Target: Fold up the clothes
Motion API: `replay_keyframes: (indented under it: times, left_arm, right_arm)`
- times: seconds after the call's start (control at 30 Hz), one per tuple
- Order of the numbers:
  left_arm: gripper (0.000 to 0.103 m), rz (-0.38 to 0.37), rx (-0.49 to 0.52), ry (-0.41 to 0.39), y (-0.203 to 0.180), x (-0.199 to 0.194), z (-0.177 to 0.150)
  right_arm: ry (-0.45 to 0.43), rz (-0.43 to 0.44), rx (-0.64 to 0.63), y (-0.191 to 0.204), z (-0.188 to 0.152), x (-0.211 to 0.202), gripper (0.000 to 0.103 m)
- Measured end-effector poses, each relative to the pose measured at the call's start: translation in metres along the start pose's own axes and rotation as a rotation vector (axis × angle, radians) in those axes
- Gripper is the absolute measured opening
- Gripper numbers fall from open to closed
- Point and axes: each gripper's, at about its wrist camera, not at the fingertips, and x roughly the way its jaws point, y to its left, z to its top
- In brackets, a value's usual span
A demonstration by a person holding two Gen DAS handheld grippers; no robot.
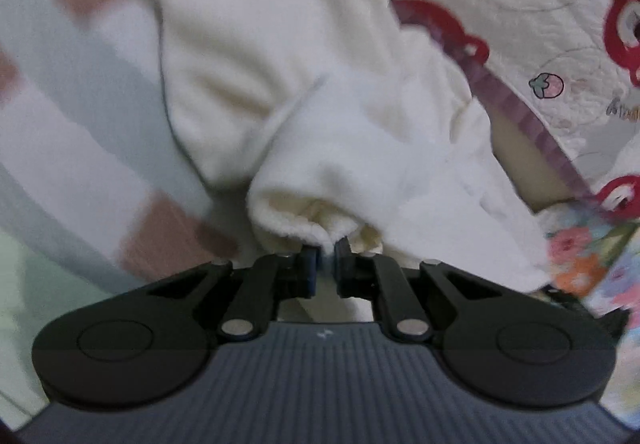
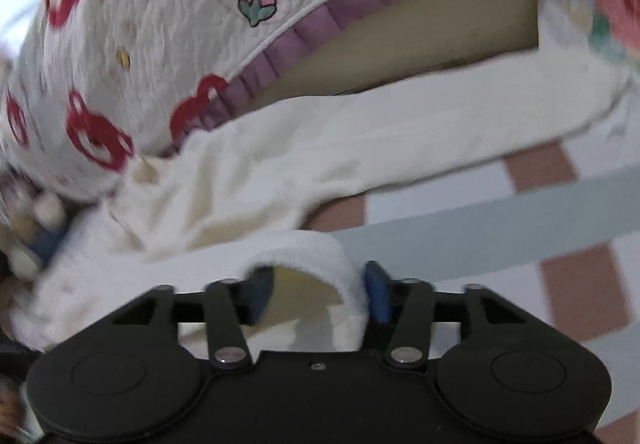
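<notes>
Left wrist view: the left gripper (image 1: 327, 256) sits at lower centre, its jaws drawn almost together and pinching the fleecy edge of a white garment (image 1: 304, 92). The garment spreads from the jaws up through the middle of the frame, lying on a checked sheet (image 1: 80, 92) of white, grey-blue and brown that fills the left side. A quilted blanket (image 1: 532, 16) with red prints and a purple trim occupies the upper right. A floral cloth (image 1: 592, 256) shows at the right edge.

Right wrist view: the right gripper (image 2: 316, 294) sits at lower centre with its jaws standing wide. A looped white cuff (image 2: 320, 248) of the garment lies between them, touching the right-hand pad; no pinch is evident. The garment extends left and upward. The quilted blanket fills the upper left, the checked sheet the right.
</notes>
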Motion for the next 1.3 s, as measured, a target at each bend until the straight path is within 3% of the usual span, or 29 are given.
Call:
replay_keyframes:
  times: [0.1, 0.17, 0.37, 0.53, 0.57, 0.6, 0.67, 0.73, 0.8, 0.87, 0.93, 1.03, 1.13, 1.3]
  left_arm:
    - [0.008, 0.109, 0.128, -0.126, -0.014, -0.017, 0.007]
    - [0.008, 0.142, 0.169, -0.170, -0.018, -0.023, 0.010]
    - [0.008, 0.165, 0.195, -0.152, -0.021, -0.015, 0.014]
    - [0.009, 0.151, 0.158, -0.070, -0.009, -0.005, 0.011]
    - [0.008, 0.132, 0.128, -0.060, -0.004, -0.003, 0.011]
    - [0.008, 0.109, 0.102, -0.061, 0.001, -0.002, 0.012]
    - [0.008, 0.091, 0.061, -0.090, 0.008, -0.007, 0.014]
    - [0.008, 0.105, 0.069, -0.163, 0.008, -0.024, 0.015]
    - [0.008, 0.135, 0.106, -0.250, 0.004, -0.043, 0.016]
    - [0.008, 0.226, 0.173, -0.327, -0.003, -0.056, 0.012]
    - [0.008, 0.295, 0.207, -0.366, -0.006, -0.061, 0.008]
    - [0.007, 0.335, 0.194, -0.368, -0.004, -0.060, 0.007]
    - [0.007, 0.362, 0.205, -0.371, -0.006, -0.064, 0.004]
    - [0.007, 0.356, 0.244, -0.433, -0.020, -0.101, -0.004]
  right_arm:
    - [0.052, -0.006, 0.007, 0.001, -0.008, 0.012, 0.063]
    - [0.097, -0.011, 0.000, 0.002, -0.016, 0.019, 0.063]
    - [0.175, -0.010, 0.022, 0.004, -0.038, 0.035, 0.063]
    - [0.123, 0.010, 0.157, -0.015, -0.029, 0.045, 0.061]
    - [0.112, 0.009, 0.163, -0.016, -0.028, 0.046, 0.052]
    - [0.107, -0.020, 0.133, -0.012, -0.028, 0.046, 0.009]
    - [0.095, -0.067, 0.147, -0.004, -0.028, 0.038, 0.009]
    - [0.018, 0.060, 0.214, 0.007, -0.021, 0.014, 0.009]
    - [-0.056, 0.119, 0.091, 0.028, -0.009, -0.013, 0.009]
    - [-0.105, 0.130, -0.075, 0.048, 0.002, -0.035, 0.009]
    - [-0.067, 0.065, -0.167, 0.047, -0.011, -0.036, 0.009]
    - [0.068, 0.012, -0.155, 0.032, -0.048, -0.021, 0.009]
    - [0.105, 0.046, -0.145, 0.032, -0.065, -0.019, 0.009]
    - [-0.028, 0.175, -0.246, 0.076, -0.017, -0.065, 0.009]
